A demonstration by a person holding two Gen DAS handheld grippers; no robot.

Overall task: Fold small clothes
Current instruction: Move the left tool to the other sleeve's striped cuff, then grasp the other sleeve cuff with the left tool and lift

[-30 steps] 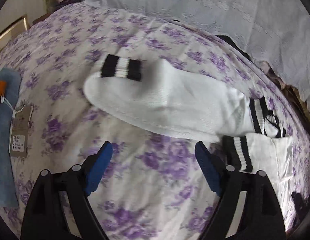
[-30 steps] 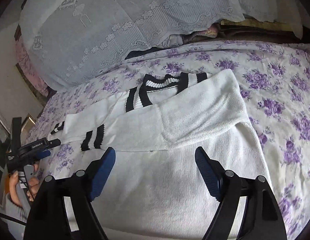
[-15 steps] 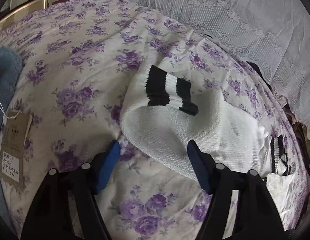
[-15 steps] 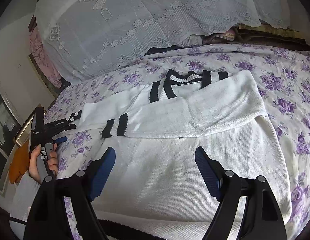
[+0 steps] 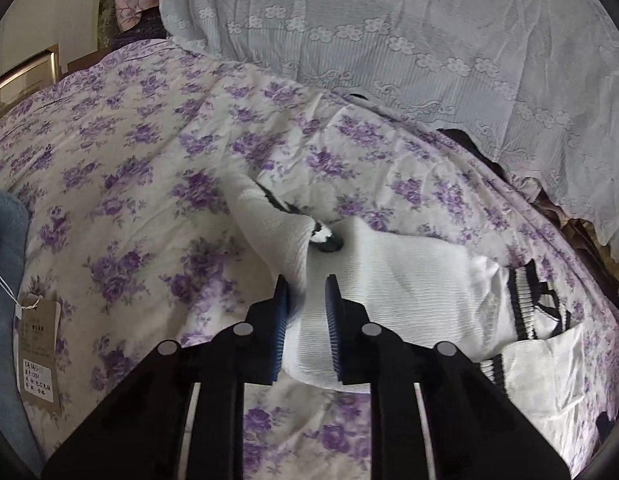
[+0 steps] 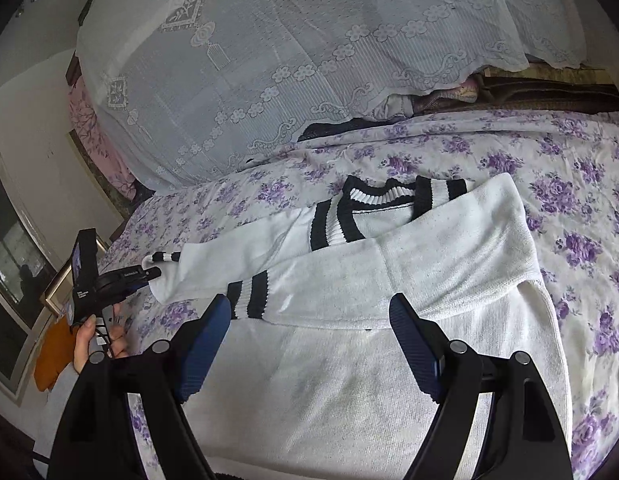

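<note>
Far to the left of the white sweater (image 6: 349, 380), by the bed's edge, a blue garment (image 5: 5, 280) lies with a brown paper tag (image 5: 37, 352) on a string. Next along comes the floral bedsheet (image 5: 129, 168), purple blooms on white, bare between tag and sweater. Now the left gripper (image 5: 307, 304): its blue fingers (image 5: 281, 320) have just been closing and now pinch the fold of the sweater's left sleeve (image 5: 309, 340), the knit bunched between the pads (a narrow gap, cloth filling it). The striped cuff (image 5: 321, 238) curls just beyond the fingertips, doubled over the sleeve. In the right wrist view a hand (image 6: 97, 340) grips that same tool at the sweater's left end, where the sleeve tip lifts off the sheet. Moving right along the sweater, the other sleeve (image 6: 389, 276) lies folded across the chest, its black-banded cuff (image 6: 249, 296) pointing left, and the black-and-white neckline (image 6: 373, 204) sits above it. The right gripper (image 6: 309, 340) hovers over the sweater's body, fingers (image 6: 413, 344) spread wide with nothing pressed between them. Behind the sweater, a lace-trimmed white cover (image 6: 289, 60) drapes over a heap at the head of the bed, and to the sweater's right more sheet runs on
</note>
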